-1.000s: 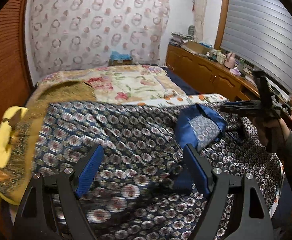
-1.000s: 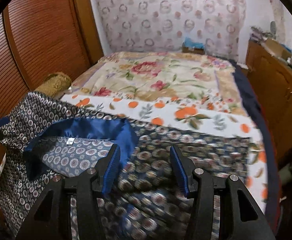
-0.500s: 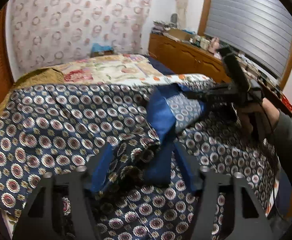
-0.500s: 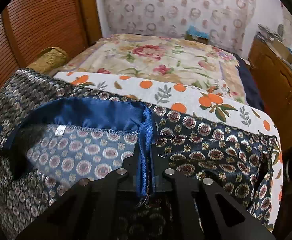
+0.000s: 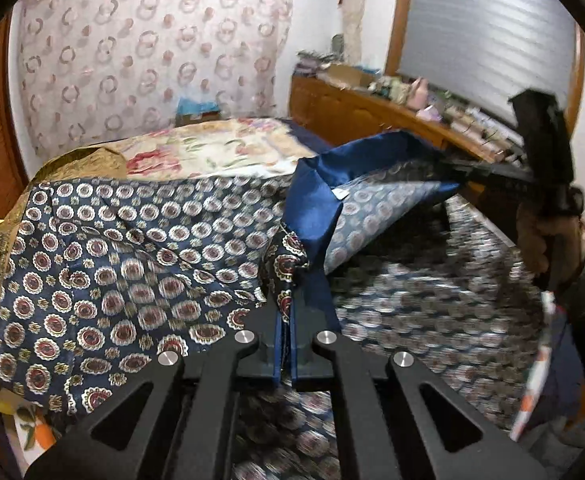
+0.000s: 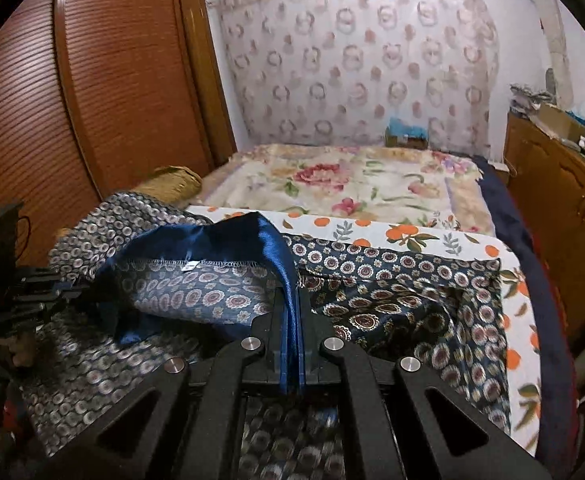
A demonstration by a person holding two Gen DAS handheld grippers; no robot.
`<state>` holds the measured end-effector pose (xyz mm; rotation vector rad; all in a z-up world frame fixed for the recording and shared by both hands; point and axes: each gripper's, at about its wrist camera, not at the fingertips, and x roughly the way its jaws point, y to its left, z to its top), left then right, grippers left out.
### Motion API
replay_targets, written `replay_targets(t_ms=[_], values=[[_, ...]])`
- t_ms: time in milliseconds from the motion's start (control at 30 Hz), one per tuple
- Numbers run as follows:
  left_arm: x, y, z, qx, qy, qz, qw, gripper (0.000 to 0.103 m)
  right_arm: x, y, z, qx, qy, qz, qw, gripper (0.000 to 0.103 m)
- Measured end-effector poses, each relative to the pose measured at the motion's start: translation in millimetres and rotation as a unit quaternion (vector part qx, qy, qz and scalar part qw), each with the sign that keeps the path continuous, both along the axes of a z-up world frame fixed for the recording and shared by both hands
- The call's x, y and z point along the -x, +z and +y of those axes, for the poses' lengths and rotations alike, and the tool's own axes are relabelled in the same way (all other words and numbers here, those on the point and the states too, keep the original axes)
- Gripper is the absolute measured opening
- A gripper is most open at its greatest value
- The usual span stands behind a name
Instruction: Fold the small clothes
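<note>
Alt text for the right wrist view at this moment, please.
The right gripper is shut on the blue satin collar band of a navy medallion-print garment lying on a bed with a floral quilt. The left gripper grips the garment at the frame's left edge.

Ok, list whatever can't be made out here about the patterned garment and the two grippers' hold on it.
- Patterned garment: its kind and full outline; near part cut off by the left gripper body in the left wrist view.
- Right gripper: how much blue collar band sits between the shut pads; the fingers hide it.
- White label: too small to read.
- Cloth at right in the left wrist view: motion-blurred.
</note>
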<state>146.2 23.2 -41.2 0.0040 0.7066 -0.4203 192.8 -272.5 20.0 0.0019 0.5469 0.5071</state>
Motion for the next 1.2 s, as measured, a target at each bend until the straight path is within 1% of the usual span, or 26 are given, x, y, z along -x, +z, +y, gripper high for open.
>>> replay_targets(t_ms=[67, 133, 200, 300, 367, 400, 433, 467, 500, 533, 567, 633, 667, 700, 733, 767, 800, 833, 867, 900, 1000, 1200], values=[[11, 4, 0, -0.005, 0.002, -0.010, 0.9999, 0.003, 15, -4, -6, -0.004, 0.001, -0.001, 1.000, 0.003], [25, 5, 0, -0.001, 0.001, -0.014, 0.9999, 0.003, 33, -9, -14, -0.013, 0.006, 0.005, 1.000, 0.003], [38, 5, 1, 0.004, 0.004, -0.020, 0.9998, 0.003, 51, -16, -8, -0.010, 0.007, 0.007, 1.000, 0.003], [46, 2, 6, 0.004, 0.017, -0.020, 0.9996, 0.003, 76, -26, -18, -0.010, 0.011, 0.018, 1.000, 0.003], [49, -1, 9, 0.003, 0.030, -0.017, 0.9994, 0.004, 93, -26, -22, 0.001, 0.006, 0.028, 1.000, 0.003], [50, -3, 11, 0.005, 0.035, -0.016, 0.9993, 0.004, 99, -28, -23, 0.010, 0.000, 0.031, 0.999, 0.006], [50, -4, 12, 0.004, 0.038, -0.012, 0.9992, 0.005, 104, -29, -26, 0.019, -0.006, 0.030, 0.999, 0.013], [50, -7, 13, -0.003, 0.042, -0.005, 0.9991, 0.007, 109, -32, -31, 0.023, -0.014, 0.029, 0.999, 0.017], [52, -9, 13, -0.006, 0.044, -0.004, 0.9990, 0.010, 112, -31, -34, 0.023, -0.018, 0.030, 0.999, 0.025], [56, -10, 15, -0.005, 0.047, -0.006, 0.9989, 0.013, 116, -31, -37, 0.021, -0.020, 0.031, 0.999, 0.030], [57, -10, 17, -0.003, 0.049, -0.007, 0.9988, 0.015, 121, -30, -39, 0.017, -0.020, 0.029, 0.999, 0.031], [63, -9, 18, 0.001, 0.053, -0.012, 0.9985, 0.030, 129, -23, -45, 0.015, -0.028, 0.016, 0.999, 0.038], [66, -8, 22, 0.003, 0.056, -0.016, 0.9983, 0.034, 132, -19, -48, 0.011, -0.032, 0.008, 0.999, 0.039], [68, -5, 24, 0.006, 0.059, -0.022, 0.9980, 0.043, 130, -15, -49, 0.007, -0.035, 0.002, 0.999, 0.042], [69, -4, 25, 0.009, 0.061, -0.026, 0.9978, 0.046, 130, -11, -50, 0.006, -0.040, -0.004, 0.999, 0.044], [71, -3, 27, 0.011, 0.063, -0.028, 0.9976, 0.048, 129, -13, -53, 0.007, -0.046, -0.009, 0.999, 0.044], [72, -1, 29, 0.012, 0.066, -0.030, 0.9973, 0.052, 126, -12, -53, 0.011, -0.053, -0.011, 0.998, 0.045], [73, 1, 30, 0.012, 0.069, -0.034, 0.9970, 0.062, 123, -11, -53, 0.015, -0.059, -0.010, 0.998, 0.045], [75, 4, 32, 0.012, 0.073, -0.039, 0.9965, 0.069, 118, -9, -54, 0.016, -0.064, -0.008, 0.998, 0.045], [76, 5, 32, 0.012, 0.077, -0.043, 0.9960, 0.079, 111, -7, -53, 0.016, -0.067, -0.006, 0.998, 0.045], [76, 7, 40, 0.018, 0.087, -0.045, 0.9950, 0.080, 88, -6, -37, 0.019, -0.070, 0.001, 0.997, 0.045], [76, 4, 53, 0.015, 0.121, -0.046, 0.9915, 0.080, 26, -10, -13, 0.053, -0.086, 0.027, 0.995, 0.045]])
